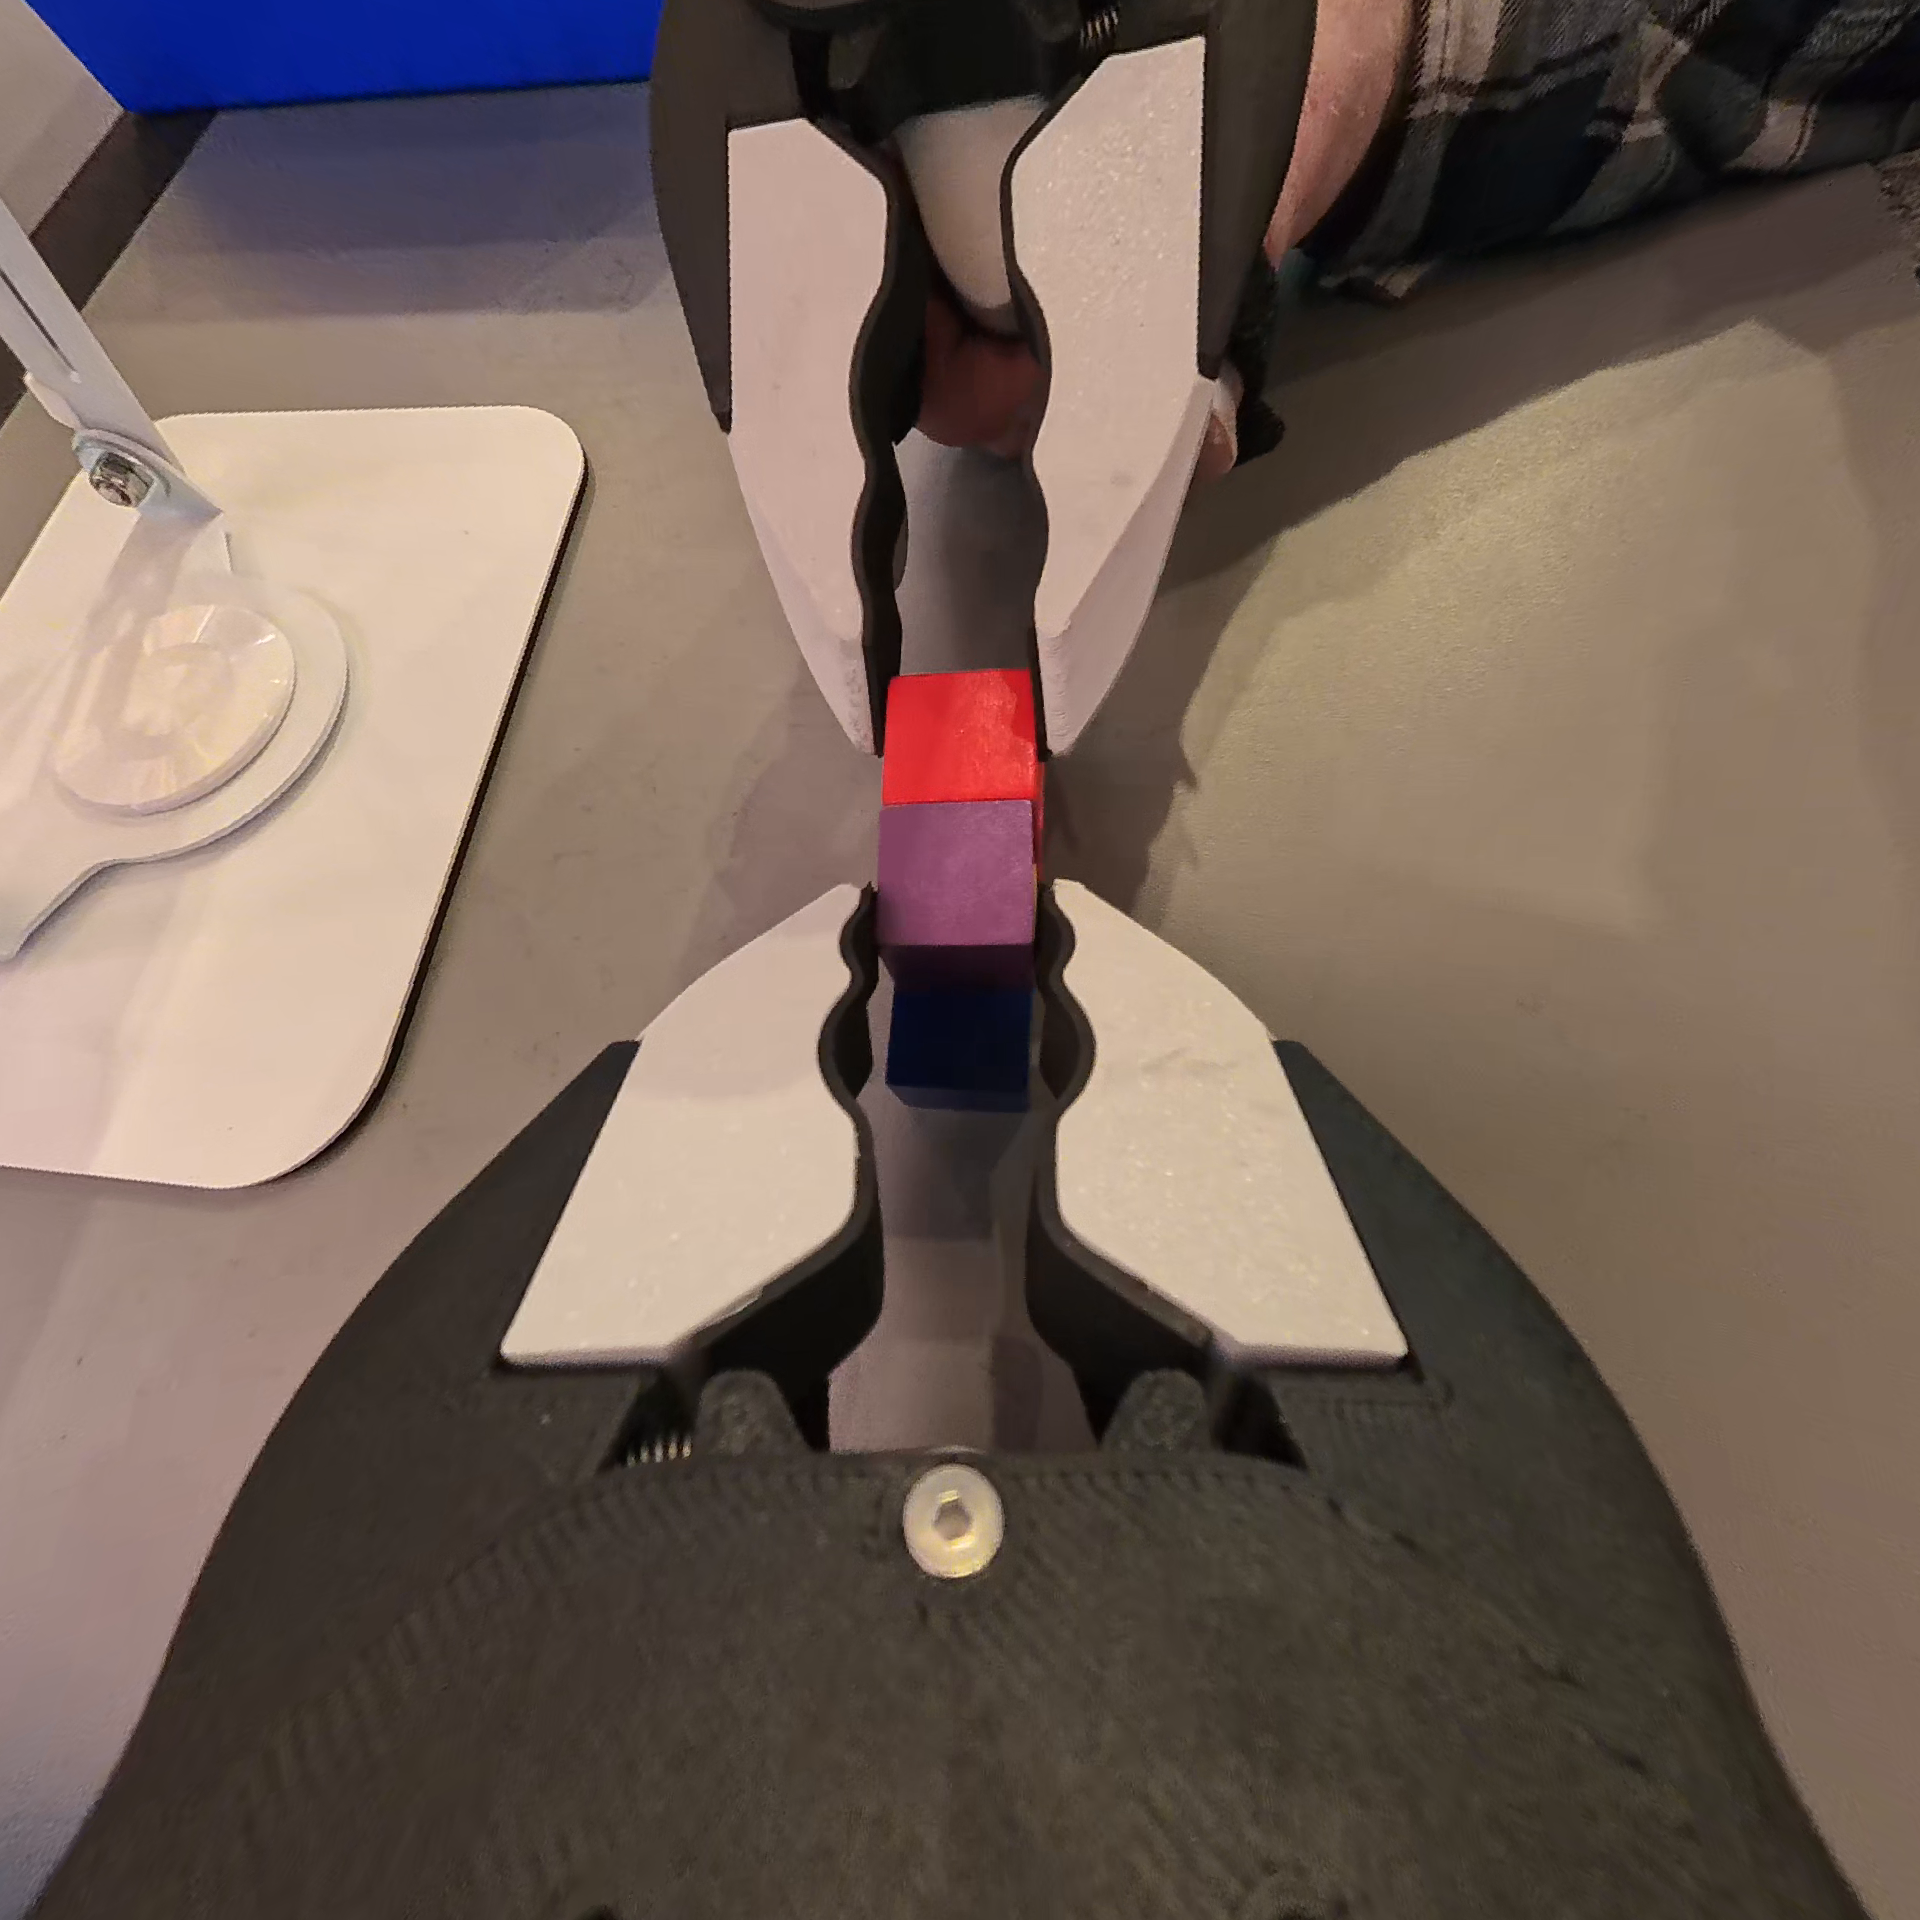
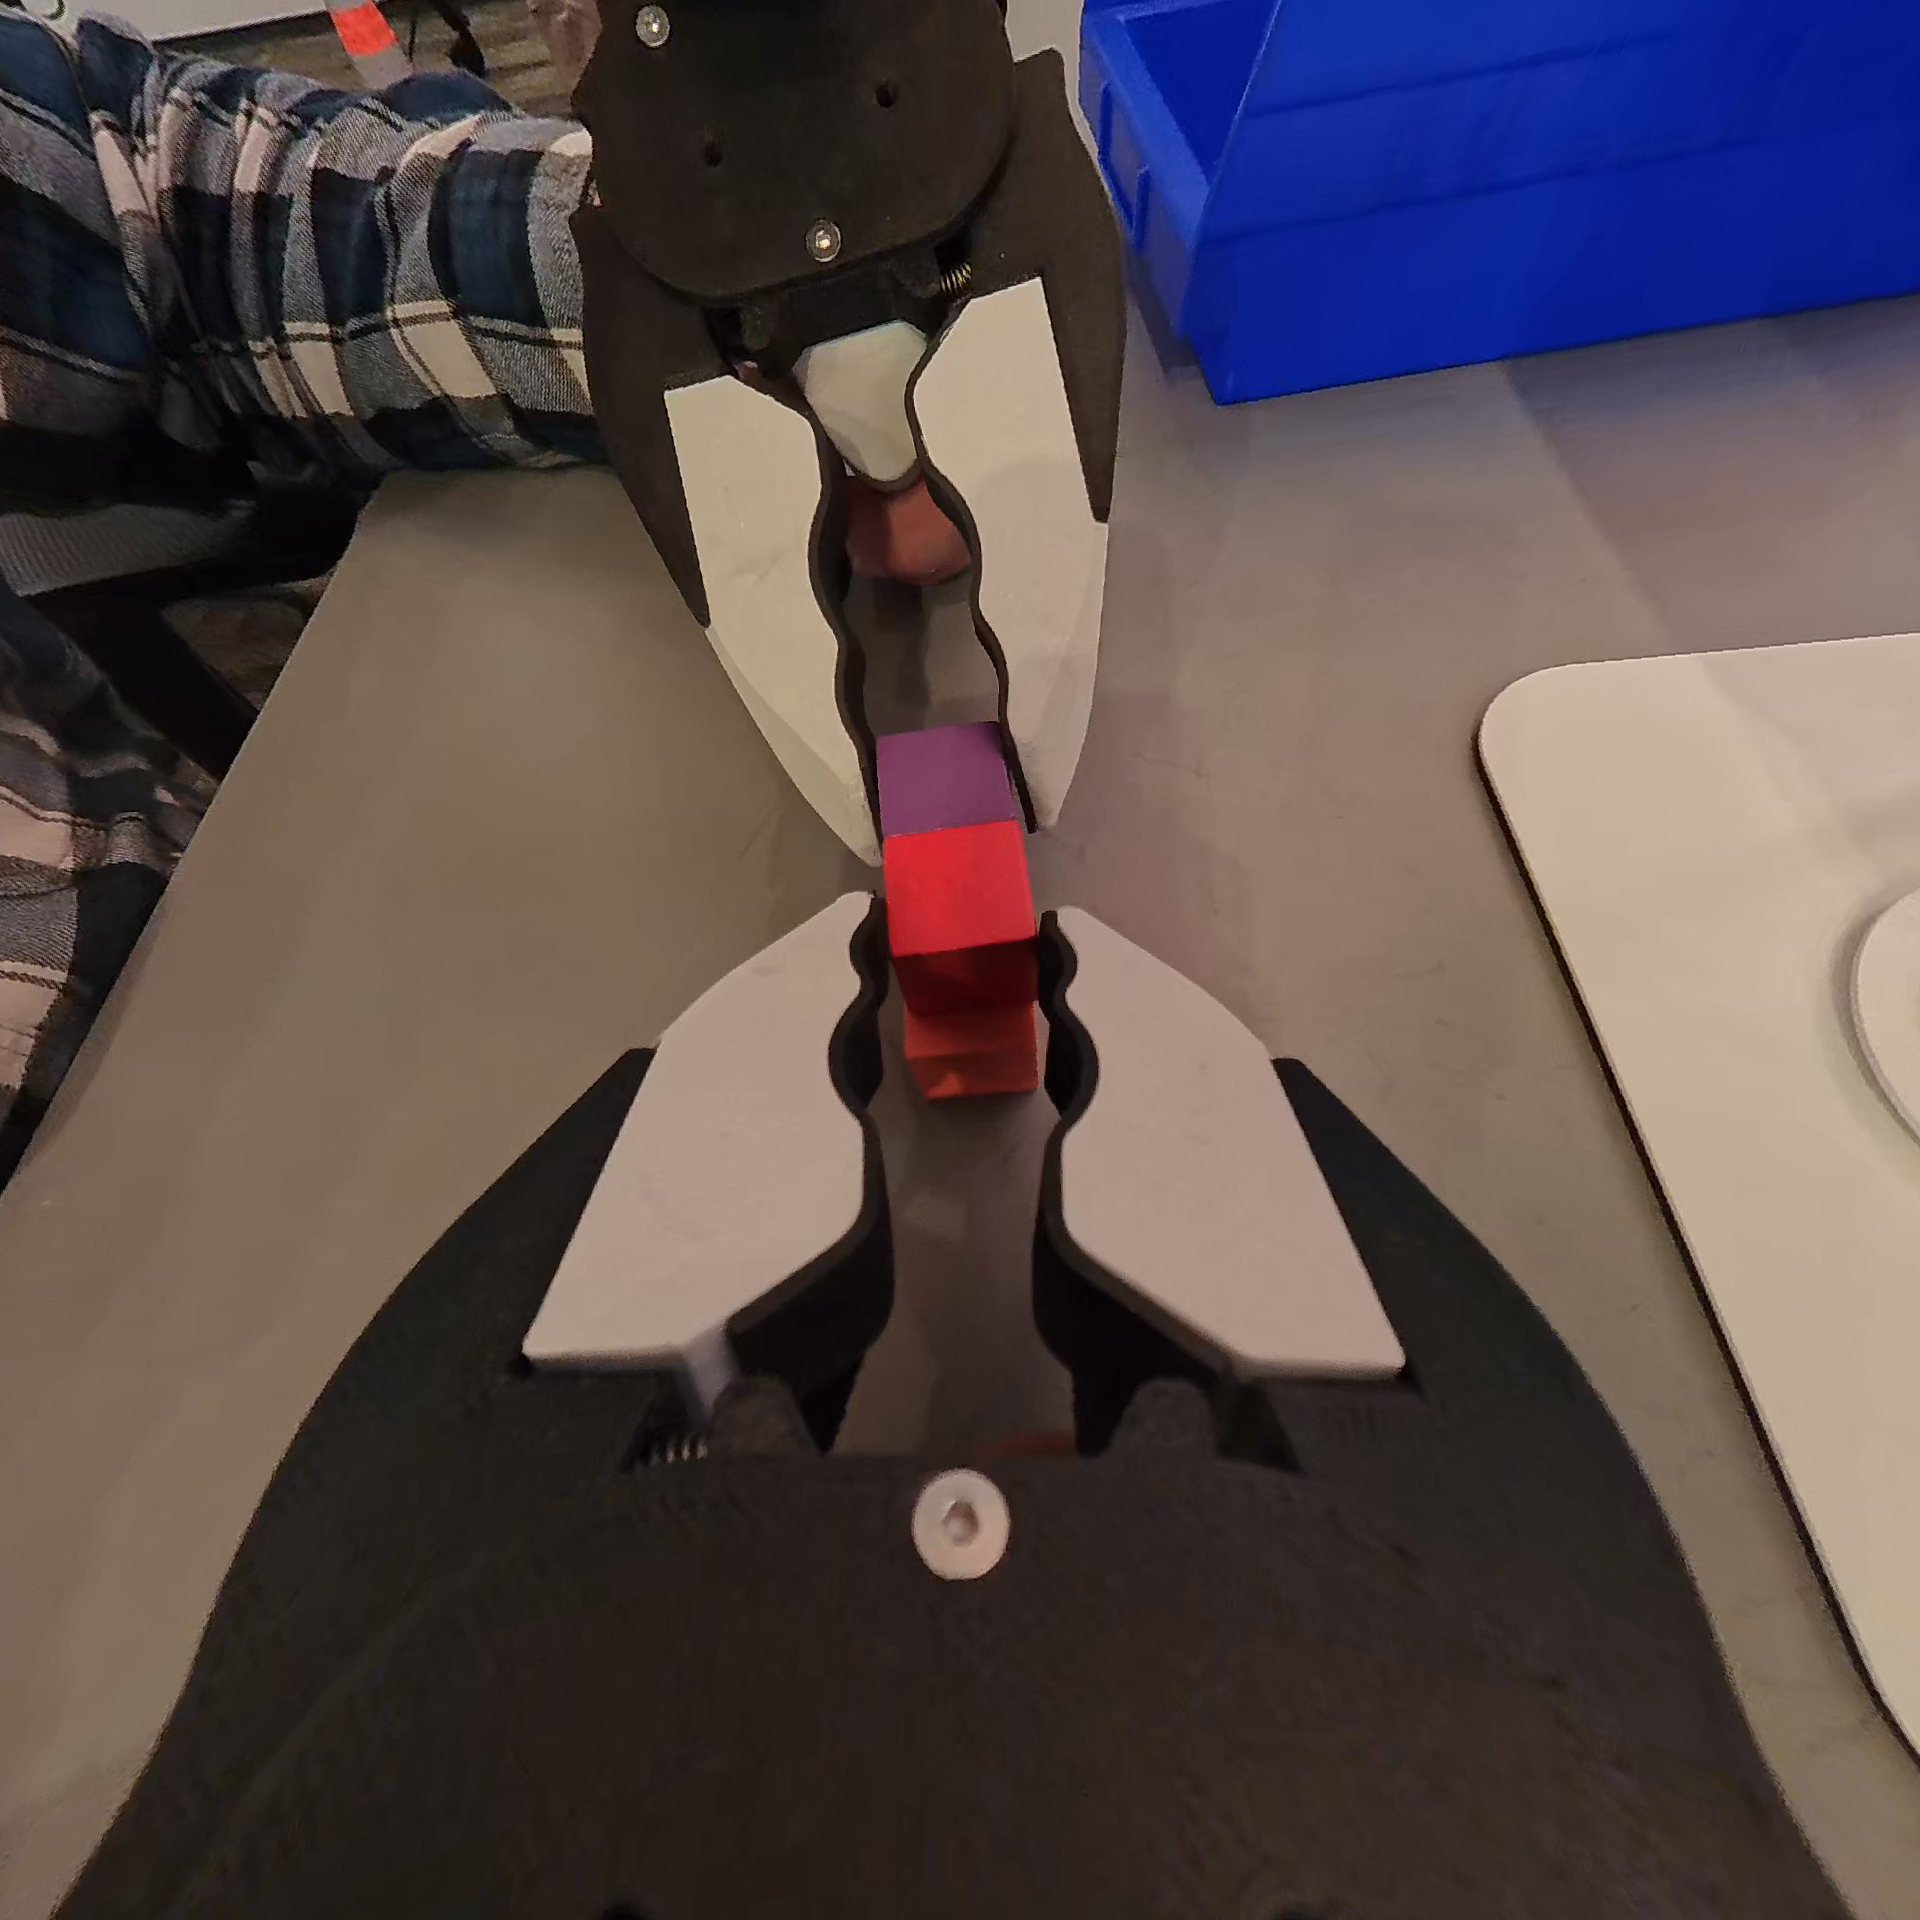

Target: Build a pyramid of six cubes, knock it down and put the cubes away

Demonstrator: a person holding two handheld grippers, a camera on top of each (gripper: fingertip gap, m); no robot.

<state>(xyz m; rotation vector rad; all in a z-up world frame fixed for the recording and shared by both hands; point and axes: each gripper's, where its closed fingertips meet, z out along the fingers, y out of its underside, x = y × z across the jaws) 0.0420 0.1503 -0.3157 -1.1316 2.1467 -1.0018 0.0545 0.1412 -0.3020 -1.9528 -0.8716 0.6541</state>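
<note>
Two jaws facing, left shut on purple cube (image 1: 956,873), right seemingly gripping red cube (image 2: 961,894), open table (image 1: 1455,831) around.

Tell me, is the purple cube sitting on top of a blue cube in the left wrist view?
Yes, the purple cube rests directly above a dark blue cube, between the left gripper's fingertips.
</note>
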